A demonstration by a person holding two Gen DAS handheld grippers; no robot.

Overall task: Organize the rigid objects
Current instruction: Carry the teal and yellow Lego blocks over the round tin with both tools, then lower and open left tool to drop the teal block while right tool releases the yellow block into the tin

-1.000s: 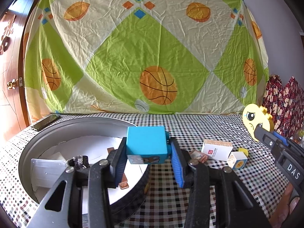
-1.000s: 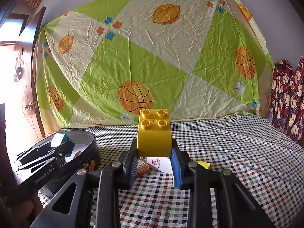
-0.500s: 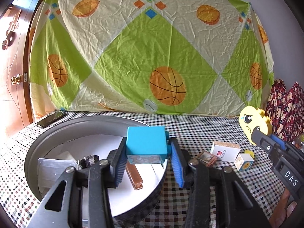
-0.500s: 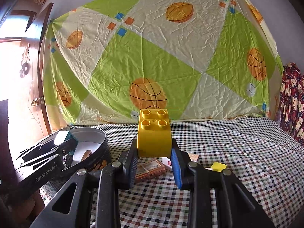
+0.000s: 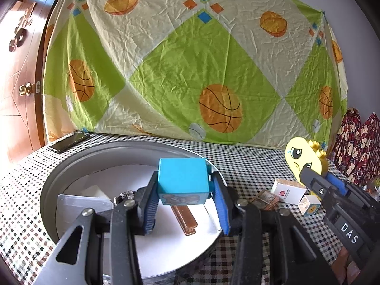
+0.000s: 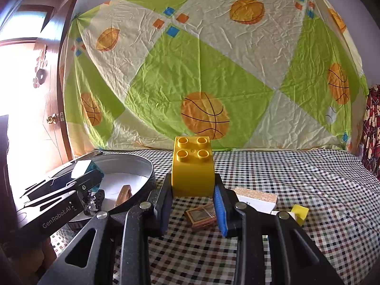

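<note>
My left gripper [image 5: 184,190] is shut on a blue cube [image 5: 182,178] with a picture on its near face, held above the round grey tin [image 5: 47,190]. Inside the tin lie a copper bar [image 5: 184,219], a white block [image 5: 93,191] and a small dark trinket [image 5: 124,194]. My right gripper [image 6: 192,190] is shut on a yellow studded brick [image 6: 192,166] above the checkered cloth, to the right of the tin [image 6: 142,166]. That brick [image 5: 306,161] shows a drawn face in the left wrist view. The left gripper [image 6: 78,185] with its cube is seen over the tin.
On the checkered table [image 6: 308,178] lie a white box with a cork top [image 6: 256,198], a small brown framed tile [image 6: 200,215], a yellow cube [image 6: 300,211] and a white picture cube [image 5: 310,204]. A phone [image 5: 68,142] lies behind the tin. A basketball sheet [image 5: 190,59] hangs behind.
Both grippers have shifted left across the table with their loads. The blue cube now hangs further over the tin's inside; the yellow brick has come closer to the tin.
</note>
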